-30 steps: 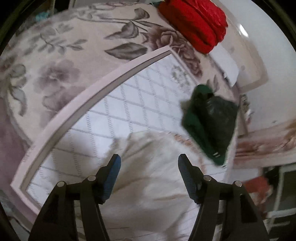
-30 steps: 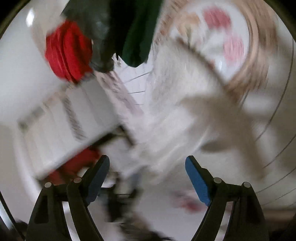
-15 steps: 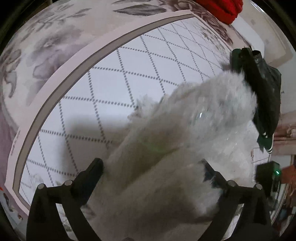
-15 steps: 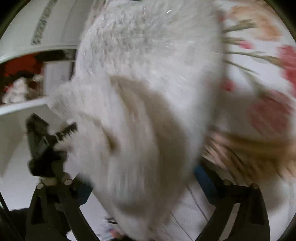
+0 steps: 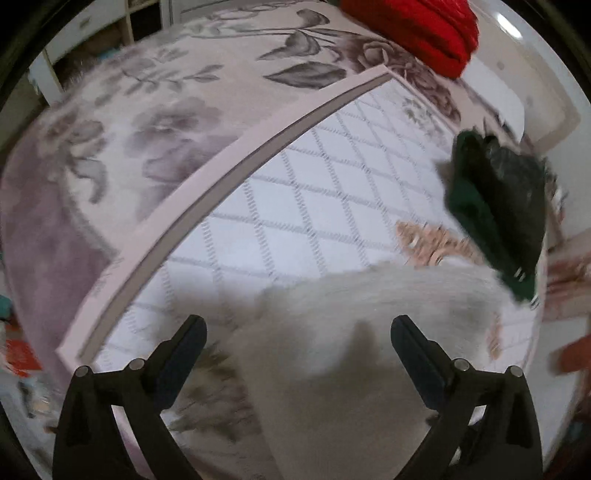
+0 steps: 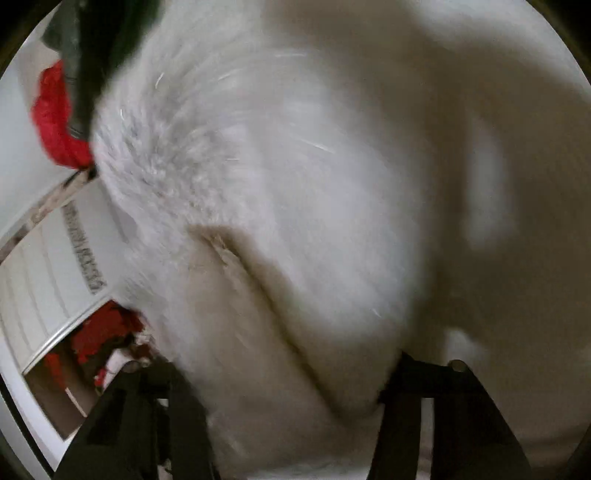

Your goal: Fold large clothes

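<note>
A fluffy white garment (image 5: pixel 369 332) lies on the bed's white diamond-pattern sheet (image 5: pixel 314 192). My left gripper (image 5: pixel 297 332) hangs open just above the garment's near part, nothing between its fingers. In the right wrist view the same white garment (image 6: pixel 295 221) fills almost the whole frame, pressed close to the lens and bunched between the two black fingers (image 6: pixel 436 398). The fingertips are buried in the fleece, so their gap is hidden.
A folded dark green and black garment (image 5: pixel 495 214) lies at the right of the sheet. A red folded pile (image 5: pixel 417 29) sits at the bed's far end on the floral quilt (image 5: pixel 147 122). White furniture (image 6: pixel 55 266) stands at the left of the right wrist view.
My left gripper has pulled back and up from the white garment, which now lies lower and flatter. The right gripper has pushed deeper into the fleece, which now covers its fingertips.
</note>
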Demonstrator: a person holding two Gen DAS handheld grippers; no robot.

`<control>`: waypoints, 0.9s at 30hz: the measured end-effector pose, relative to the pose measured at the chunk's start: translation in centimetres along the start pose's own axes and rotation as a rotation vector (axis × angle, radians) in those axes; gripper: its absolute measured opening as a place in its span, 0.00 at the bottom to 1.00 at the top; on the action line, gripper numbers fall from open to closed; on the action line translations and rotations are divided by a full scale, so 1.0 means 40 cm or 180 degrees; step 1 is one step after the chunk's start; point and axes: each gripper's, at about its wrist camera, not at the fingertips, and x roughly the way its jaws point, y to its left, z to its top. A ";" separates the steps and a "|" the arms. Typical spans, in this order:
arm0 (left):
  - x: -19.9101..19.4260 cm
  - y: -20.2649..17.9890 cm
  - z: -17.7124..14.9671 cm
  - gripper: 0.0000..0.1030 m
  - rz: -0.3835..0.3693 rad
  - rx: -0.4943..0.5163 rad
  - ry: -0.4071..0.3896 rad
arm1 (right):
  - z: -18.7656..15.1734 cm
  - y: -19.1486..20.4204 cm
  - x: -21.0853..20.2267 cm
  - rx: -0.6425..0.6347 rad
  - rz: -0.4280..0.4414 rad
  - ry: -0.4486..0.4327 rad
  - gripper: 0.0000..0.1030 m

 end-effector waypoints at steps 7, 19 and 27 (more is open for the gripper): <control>0.054 0.013 -0.114 0.99 0.0109 0.0076 0.0310 | -0.112 0.018 -0.092 -0.0575 -0.1046 0.0382 0.78; 0.130 -0.032 -0.106 1.00 -0.0001 0.0121 0.0198 | -0.073 0.521 -0.008 -0.2595 -0.1515 0.0173 0.78; 0.102 0.017 -0.112 1.00 -0.0026 0.0003 0.0220 | 0.025 0.454 0.189 -0.2527 -0.2015 0.0125 0.61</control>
